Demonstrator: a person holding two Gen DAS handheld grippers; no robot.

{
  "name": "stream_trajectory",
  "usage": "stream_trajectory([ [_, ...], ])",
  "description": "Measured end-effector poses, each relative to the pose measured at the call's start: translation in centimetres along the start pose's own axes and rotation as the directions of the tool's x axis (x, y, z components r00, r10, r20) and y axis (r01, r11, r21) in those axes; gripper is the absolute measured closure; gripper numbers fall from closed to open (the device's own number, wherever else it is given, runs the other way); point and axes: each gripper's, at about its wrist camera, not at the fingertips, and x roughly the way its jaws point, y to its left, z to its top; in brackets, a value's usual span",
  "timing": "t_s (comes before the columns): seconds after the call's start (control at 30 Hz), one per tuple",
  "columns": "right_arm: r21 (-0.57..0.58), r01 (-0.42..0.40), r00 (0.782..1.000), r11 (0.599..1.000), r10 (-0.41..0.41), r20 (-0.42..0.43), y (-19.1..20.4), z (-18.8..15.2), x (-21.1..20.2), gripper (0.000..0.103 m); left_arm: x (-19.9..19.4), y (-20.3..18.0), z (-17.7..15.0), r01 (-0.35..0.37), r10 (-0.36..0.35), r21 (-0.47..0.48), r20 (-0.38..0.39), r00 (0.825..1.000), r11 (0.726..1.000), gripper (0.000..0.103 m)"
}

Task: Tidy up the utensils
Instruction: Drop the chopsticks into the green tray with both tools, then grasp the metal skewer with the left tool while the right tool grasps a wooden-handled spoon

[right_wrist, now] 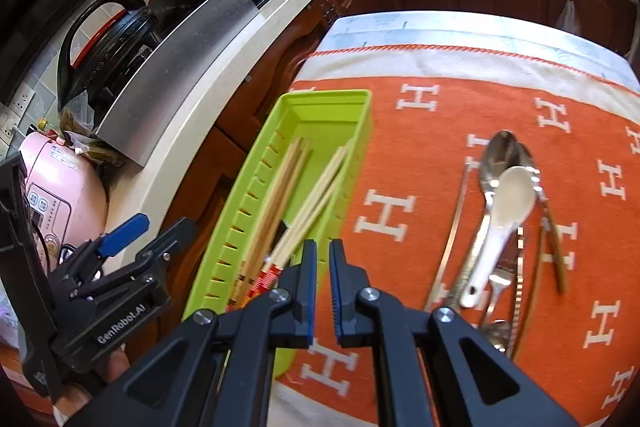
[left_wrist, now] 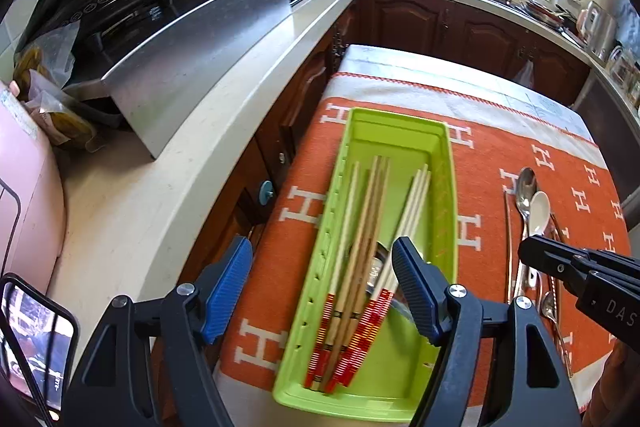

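Left gripper [left_wrist: 324,287] hangs over the near half of the green tray [left_wrist: 448,187] with its blue pads spread wide and nothing pinched between them; its left pad overhangs the tray's slotted left wall, its right pad sits above the chopsticks [left_wrist: 360,227] without visibly pressing on them. Right gripper [right_wrist: 323,287] has its pads drawn nearly together, only a thin slit showing, and it carries nothing — it hovers above the orange cloth [right_wrist: 420,131] just beside the tray's right wall.

Inside the tray the chopsticks lie lengthwise in loose bundles, red-banded ends toward the near end, with a metal utensil [left_wrist: 376,267] partly hidden under them. The far third of the tray is bare green floor.

On the cloth to the right, well apart from the tray, the remaining utensils lie in a heap: a white spoon [right_wrist: 504,219] rests across metal spoons [right_wrist: 496,155], with a fork [right_wrist: 498,283] and thin metal pieces alongside; how many lie there cannot be told.

As for room — a broad strip of open cloth runs between the tray's right wall and the heap, and more lies open beyond the tray's far end. The tray's left wall sits close to the table's left edge, with dark cabinets [left_wrist: 304,87] and the pale countertop [left_wrist: 160,187] beyond a narrow gap.
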Motion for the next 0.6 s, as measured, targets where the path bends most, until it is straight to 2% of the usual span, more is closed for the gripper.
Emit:
stream_trajectory([
  [0.13,0.014,0.02,1.0,1.0,-0.02,0.015,-1.5,-0.6,-0.8,0.096,-0.2,-1.5,-0.2,0.017,-0.017,0.025,-0.006,1.0,1.0,0.032],
  [0.27,0.033,0.039,0.999,0.999,-0.04,0.034,-3.1,-1.1,-1.7,0.096,-0.6,-3.5,-0.6,0.064,-0.063,0.052,-0.013,0.998,0.997,0.025],
  [0.6,0.094,0.065,0.996,0.993,-0.071,0.06,-7.5,-2.6,-3.6,0.096,-1.0,-9.4,-1.7,0.132,-0.126,0.157,-0.052,0.991,0.979,0.024],
])
